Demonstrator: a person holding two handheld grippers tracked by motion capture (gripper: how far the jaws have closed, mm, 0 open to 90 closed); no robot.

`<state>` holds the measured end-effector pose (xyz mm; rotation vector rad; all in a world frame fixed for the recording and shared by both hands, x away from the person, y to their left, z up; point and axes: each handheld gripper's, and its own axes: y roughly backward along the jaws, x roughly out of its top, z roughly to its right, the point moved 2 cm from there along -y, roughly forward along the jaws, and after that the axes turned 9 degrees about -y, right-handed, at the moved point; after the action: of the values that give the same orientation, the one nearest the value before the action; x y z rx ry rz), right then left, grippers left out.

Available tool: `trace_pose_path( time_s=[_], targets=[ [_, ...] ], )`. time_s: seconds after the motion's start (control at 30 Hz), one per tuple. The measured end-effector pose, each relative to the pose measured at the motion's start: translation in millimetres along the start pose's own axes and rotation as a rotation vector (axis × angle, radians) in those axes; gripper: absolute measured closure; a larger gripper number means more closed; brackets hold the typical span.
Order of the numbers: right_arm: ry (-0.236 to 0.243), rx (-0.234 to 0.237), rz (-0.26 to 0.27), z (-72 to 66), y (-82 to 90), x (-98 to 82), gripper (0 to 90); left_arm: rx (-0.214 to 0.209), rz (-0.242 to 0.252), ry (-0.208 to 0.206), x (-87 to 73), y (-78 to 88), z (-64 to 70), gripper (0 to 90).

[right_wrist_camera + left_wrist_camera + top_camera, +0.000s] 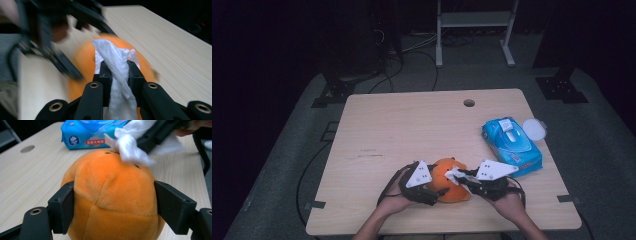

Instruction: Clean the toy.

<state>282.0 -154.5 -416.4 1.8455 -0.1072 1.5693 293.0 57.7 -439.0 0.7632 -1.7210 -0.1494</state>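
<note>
An orange plush toy (451, 181) sits near the table's (412, 125) front edge, between the two grippers. The left gripper (113, 206) has its jaws set against the toy's two sides, partly spread. The right gripper (119, 72) is clamped on a white wipe (113, 62), which touches the toy's top. To the right lies a blue wipes pack (511, 145), its white lid (534, 129) flipped open.

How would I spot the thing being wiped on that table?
On the wooden table, look at the near edge where both hands meet. There sits a round orange plush toy, the only orange, fuzzy thing, left of a blue wipes pack.
</note>
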Motion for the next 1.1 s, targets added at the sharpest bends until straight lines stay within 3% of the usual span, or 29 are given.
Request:
trace_pose_path(
  time_s=[0.1, 0.13, 0.2, 0.27, 0.33, 0.4, 0.47, 0.5, 0.57, 0.6, 0.67, 0.77, 0.83, 0.9, 0.93, 1.03, 1.1],
  targets=[
    [0.051, 0.025, 0.008, -18.1, -7.3, 9.2, 76.9, 0.014, -0.023, -0.054, 2.8, -0.1, 6.3, 22.8],
    [0.062, 0.025, 0.007, -20.9, -8.8, 10.4, 76.9, 0.015, -0.022, -0.048, 1.7, 0.8, 6.6, 22.9],
    [0.073, 0.019, 0.002, -19.6, -8.8, 9.6, 76.9, 0.006, -0.009, -0.030, -0.8, 1.9, 4.8, 23.5],
    [0.072, -0.017, -0.014, -11.5, -6.3, 6.8, 76.9, 0.004, 0.000, -0.014, -3.1, 2.0, 2.7, 23.5],
    [0.036, -0.023, -0.029, -2.8, -3.2, 2.5, 76.9, 0.004, 0.007, -0.019, -2.5, 1.2, 3.0, 23.5],
    [0.011, -0.015, -0.023, -3.7, -1.4, 2.0, 77.0, 0.012, -0.003, -0.042, 0.7, -0.4, 5.3, 23.4],
    [0.008, 0.032, 0.000, -13.0, -3.0, 6.4, 76.9, 0.016, -0.007, -0.081, 3.2, -1.8, 8.4, 23.5],
    [0.015, 0.058, 0.009, -19.7, -5.5, 10.1, 76.9, 0.023, -0.011, -0.094, 3.8, -2.4, 10.1, 23.5],
    [0.057, 0.051, -0.002, -26.0, -9.4, 14.0, 76.9, 0.036, -0.024, -0.125, 4.0, -2.7, 12.7, 23.4],
    [0.073, 0.048, -0.007, -25.5, -10.6, 14.8, 76.9, 0.037, -0.020, -0.125, 3.2, -2.1, 12.6, 23.5],
    [0.047, 0.041, 0.001, -17.7, -8.8, 14.5, 76.9, 0.033, -0.008, -0.135, 1.3, -1.4, 13.4, 23.6],
    [0.016, -0.045, -0.008, 0.4, -1.7, 9.4, 76.9, 0.028, -0.005, -0.153, 1.7, -1.1, 14.9, 23.5],
    [-0.026, -0.037, -0.008, 7.3, 1.4, 4.5, 76.9, 0.025, -0.007, -0.158, 3.5, -3.5, 15.6, 23.1],
    [-0.027, 0.019, 0.011, 0.5, 0.8, 5.9, 77.0, 0.028, -0.004, -0.149, 4.2, -5.2, 15.5, 21.7],
    [-0.026, 0.087, 0.029, -7.5, -0.7, 9.1, 76.9, 0.028, -0.003, -0.144, 4.2, -5.5, 15.2, 21.6],
    [0.065, 0.054, 0.000, -21.8, -6.4, 13.8, 76.8, 0.025, -0.008, -0.124, 1.4, -4.0, 12.7, 21.5],
    [0.059, 0.049, -0.006, -17.3, -7.5, 12.5, 76.9, 0.018, -0.014, -0.070, -5.2, -1.3, 5.9, 21.9]
  ],
)
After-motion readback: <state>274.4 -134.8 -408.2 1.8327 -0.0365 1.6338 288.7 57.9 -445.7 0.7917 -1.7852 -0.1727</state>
